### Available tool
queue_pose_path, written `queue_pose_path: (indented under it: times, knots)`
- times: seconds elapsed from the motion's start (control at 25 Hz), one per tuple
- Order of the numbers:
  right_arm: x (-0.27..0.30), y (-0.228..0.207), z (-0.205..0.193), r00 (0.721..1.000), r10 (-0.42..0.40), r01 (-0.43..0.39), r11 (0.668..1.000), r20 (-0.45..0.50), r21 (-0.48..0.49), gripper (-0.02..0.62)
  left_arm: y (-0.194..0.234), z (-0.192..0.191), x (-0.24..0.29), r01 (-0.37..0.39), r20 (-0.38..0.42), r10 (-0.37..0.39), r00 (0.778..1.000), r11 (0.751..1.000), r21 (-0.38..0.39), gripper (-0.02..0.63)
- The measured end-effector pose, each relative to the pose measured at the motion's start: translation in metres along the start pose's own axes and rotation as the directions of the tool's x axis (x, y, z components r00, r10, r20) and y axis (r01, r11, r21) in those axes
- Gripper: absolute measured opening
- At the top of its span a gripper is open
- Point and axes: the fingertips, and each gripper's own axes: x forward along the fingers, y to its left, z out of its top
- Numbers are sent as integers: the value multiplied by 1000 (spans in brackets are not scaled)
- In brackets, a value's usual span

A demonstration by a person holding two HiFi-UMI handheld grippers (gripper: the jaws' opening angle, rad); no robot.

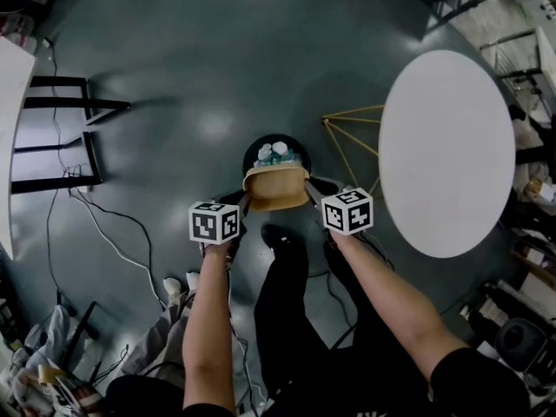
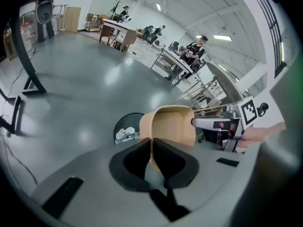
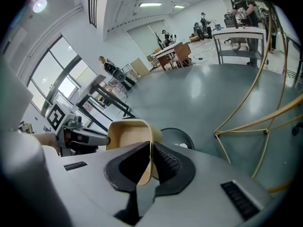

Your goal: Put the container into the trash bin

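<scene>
**Fig. Two-handed carry of the container above the bin.**

The grey floor (image 1: 217, 59) fills the head view. A round white worktop (image 1: 447, 146) lies at 3 o'clock of the scene's middle and carries nothing that can be seen.

The black trash bin (image 1: 252, 153) stands on the floor, well clear of the worktop, directly ahead of the person. It already holds pale bottles (image 1: 274, 152).

The tan container (image 1: 276, 189) is in the air, just at 6 o'clock of the bin's mouth and partly overlapping it. Its open side is turned toward the person.

The left tool (image 1: 246, 200) pinches the container's wall at 9 o'clock and the right tool (image 1: 308, 194) pinches the opposite wall at 3 o'clock. Each tool is pressed together on a thin rim. Gripping two sides probably keeps the light, wide shell level and centred over the narrow opening, so the step in hand appears to be the approach to the drop.

*Differences between views.*
- The head view alone shows the container and bin aligned from above, and both forearms.
- Each tool's own view shows its pads closed on the wall edge, which the marker cubes hide from overhead.
- The left tool view shows the bottles beside the container at 9 o'clock.
- The right tool view shows the bin's rim at 3 o'clock and a gold wire frame (image 3: 255, 122) close by. The frame could catch a wide swing.
</scene>
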Motion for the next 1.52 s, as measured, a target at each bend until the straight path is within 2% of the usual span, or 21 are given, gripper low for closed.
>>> queue_pose_path:
  times: [0.44,0.84,1.12,1.16,1.24,1.28,1.52]
  knots:
    - [67,-43,-35,999,-36,36,999,-24,-10,51,45,-22,67,-4,-39,5,999,1000,22,25]
    - [120,-79,-56,994,-82,76,995,-76,-71,51,75,-38,118,-15,-61,18,998,999,34,28]
    - [123,-90,-67,989,-117,108,988,-87,-109,52,78,-52,138,-28,-84,31,996,999,36,33]
    - [123,-91,-66,989,-123,113,987,-84,-112,59,80,-51,138,-45,-81,48,996,998,40,60]
    - [120,-92,-62,990,-124,116,987,-72,-111,105,84,-51,137,-80,-72,83,994,996,38,158]
    - [117,-91,-60,990,-123,115,987,-68,-112,115,83,-51,135,-90,-68,92,993,995,32,181]
    - [85,-71,-49,994,-98,90,986,-54,-141,121,52,-47,106,-93,-32,94,995,995,21,166]
